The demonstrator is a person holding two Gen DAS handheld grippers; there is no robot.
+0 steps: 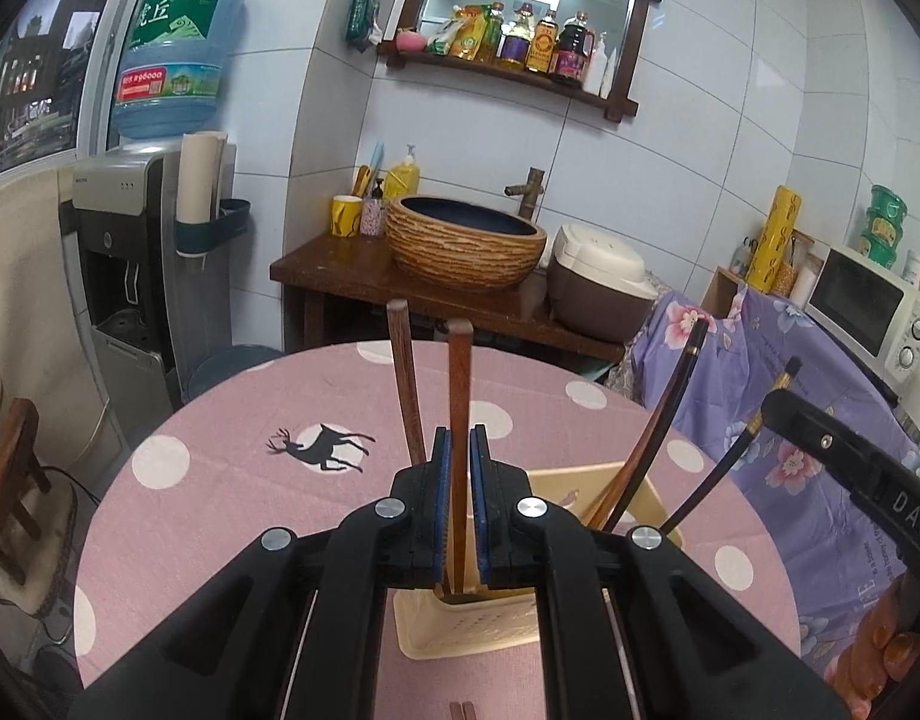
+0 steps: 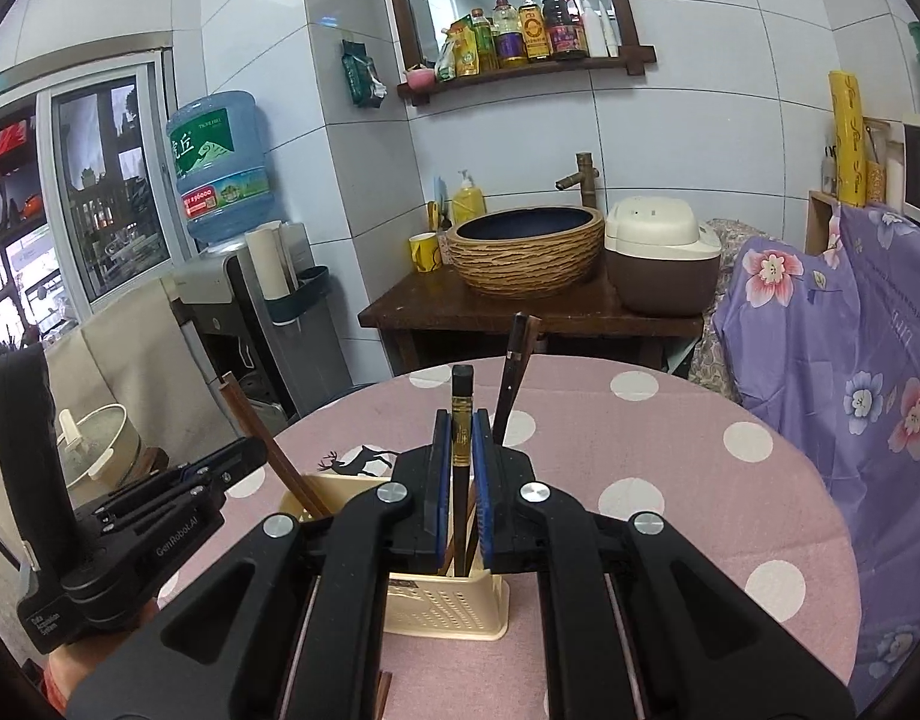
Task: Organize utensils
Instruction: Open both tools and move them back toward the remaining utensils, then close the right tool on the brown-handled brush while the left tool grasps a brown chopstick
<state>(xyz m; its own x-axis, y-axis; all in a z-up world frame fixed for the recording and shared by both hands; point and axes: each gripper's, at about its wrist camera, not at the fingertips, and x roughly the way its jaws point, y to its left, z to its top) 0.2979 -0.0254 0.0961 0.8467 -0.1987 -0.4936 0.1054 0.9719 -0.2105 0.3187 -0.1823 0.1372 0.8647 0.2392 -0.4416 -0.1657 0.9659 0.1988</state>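
Both tongs are clamped on chopsticks: left tongs [image 1: 460, 456] grip a brown chopstick [image 1: 460, 384], right tongs [image 2: 460, 450] a black one [image 2: 461, 414], tips already inside the cream holder [image 2: 441, 603] on the surface [image 2: 670, 450], so they'll stand upright.

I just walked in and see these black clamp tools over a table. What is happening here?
A person is sorting chopsticks into a cream perforated plastic holder on a round table with a pink polka-dot cloth. The left gripper is clamped on a reddish-brown wooden chopstick, the right gripper on a black chopstick with a gold band. Both chopsticks' lower ends reach down into the holder, where other chopsticks already lean.
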